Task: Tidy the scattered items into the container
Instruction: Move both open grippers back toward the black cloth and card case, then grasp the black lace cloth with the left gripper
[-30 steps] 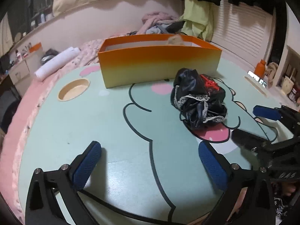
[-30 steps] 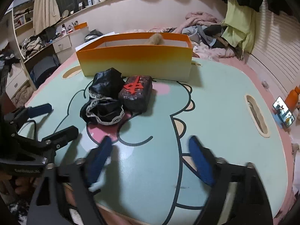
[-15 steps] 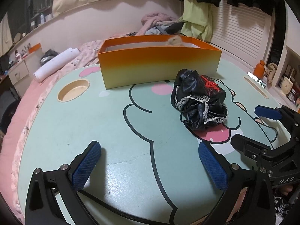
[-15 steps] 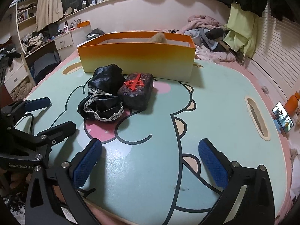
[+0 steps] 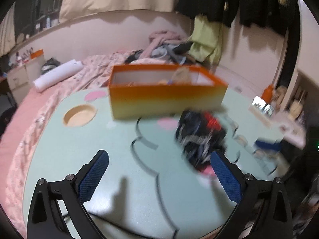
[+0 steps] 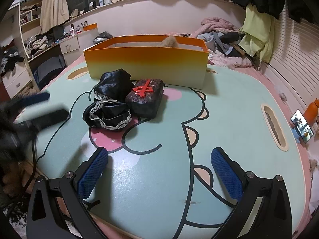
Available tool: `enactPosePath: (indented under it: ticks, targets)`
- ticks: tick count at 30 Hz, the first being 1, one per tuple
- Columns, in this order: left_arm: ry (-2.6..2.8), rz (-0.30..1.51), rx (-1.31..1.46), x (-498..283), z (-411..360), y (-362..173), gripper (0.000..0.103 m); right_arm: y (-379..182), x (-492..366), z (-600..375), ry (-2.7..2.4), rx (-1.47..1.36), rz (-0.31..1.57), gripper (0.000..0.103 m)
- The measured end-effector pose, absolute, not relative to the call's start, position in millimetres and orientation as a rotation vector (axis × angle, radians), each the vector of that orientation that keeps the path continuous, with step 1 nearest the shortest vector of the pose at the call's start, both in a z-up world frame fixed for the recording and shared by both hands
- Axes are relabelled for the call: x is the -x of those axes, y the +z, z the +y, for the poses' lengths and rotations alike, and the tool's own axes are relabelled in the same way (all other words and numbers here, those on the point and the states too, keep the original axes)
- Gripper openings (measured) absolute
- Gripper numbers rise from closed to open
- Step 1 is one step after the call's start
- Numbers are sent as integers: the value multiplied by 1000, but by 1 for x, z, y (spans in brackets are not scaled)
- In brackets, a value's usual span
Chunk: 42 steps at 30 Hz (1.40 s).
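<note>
Hovering tilted down over the worktop (image 6: 229,107), the right gripper (image 6: 159,171) and left gripper (image 5: 159,177) both gape wide, holding nothing. Farther on lie a black lace-trimmed cloth (image 6: 108,107) touching a dark block (image 6: 145,99) with a red mark. Beyond, the orange box (image 6: 147,63) holds something tan and fuzzy (image 6: 169,41).

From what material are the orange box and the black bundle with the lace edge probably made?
Orange box: likely cardboard or paperboard, thin straight walls, sharp folded corners, matte orange-to-cream print. Black bundle: soft glossy fabric, perhaps satin or faux leather, creased with shiny highlights; its pale trim looks like openwork lace.
</note>
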<state>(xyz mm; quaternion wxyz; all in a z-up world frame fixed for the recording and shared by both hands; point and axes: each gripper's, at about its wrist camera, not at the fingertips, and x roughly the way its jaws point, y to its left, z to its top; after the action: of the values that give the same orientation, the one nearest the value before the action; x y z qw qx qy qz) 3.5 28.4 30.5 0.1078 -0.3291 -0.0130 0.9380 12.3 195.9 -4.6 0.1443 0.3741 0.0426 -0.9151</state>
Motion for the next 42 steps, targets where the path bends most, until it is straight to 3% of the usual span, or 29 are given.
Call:
enactPosePath:
  ticks: [2,5,9,11,12,16,20,22,24,27,29,30,31,39,42]
  targets:
    - [2713,-72,984,13,34,38,99,-5,-12,195,-2638,-1078,123,103]
    - [2713,-29,1018,37,48,39,83,-5,-12,195,-2637,-1077,122,103]
    - [2683,19,1075,60,67,29,81,-4,-12,195,-2636,-1072,123,103]
    - [2691,52,1120,66,71,21,70,-4,-12,194,-2637,-1071,123,103]
    - [2679,29,1131,65,68,18,60,-4,-12,194,-2637,-1071,123,103]
    - [2666,-60,1123,53,50,17,38,-4,-12,195,-2635,-1067,124,103]
    - [2718,-47,1128,45,34,20,39,-4,-12,194,-2636,-1066,125,103]
    - [2714,-59,1132,44,33,21,67,-4,-12,194,-2636,-1066,124,103]
    - [2718,-64,1094,42,35,24,80,-4,-12,195,-2636,-1066,124,103]
    - [2721,11,1082,42,47,25,80,-4,-12,195,-2636,-1066,124,103]
    - [2711,84,1101,44,57,20,71,-4,-12,195,-2635,-1067,125,103]
    - [2704,114,1151,47,60,14,40,-4,-12,195,-2635,-1068,126,103]
    - [2705,118,1184,48,60,9,29,-3,-12,194,-2635,-1074,128,103]
    - [2718,-40,1099,23,37,6,28,42,14,186,-2640,-976,22,94]
    - [2725,-35,1082,13,34,5,28,39,39,170,-2635,-1051,89,76]
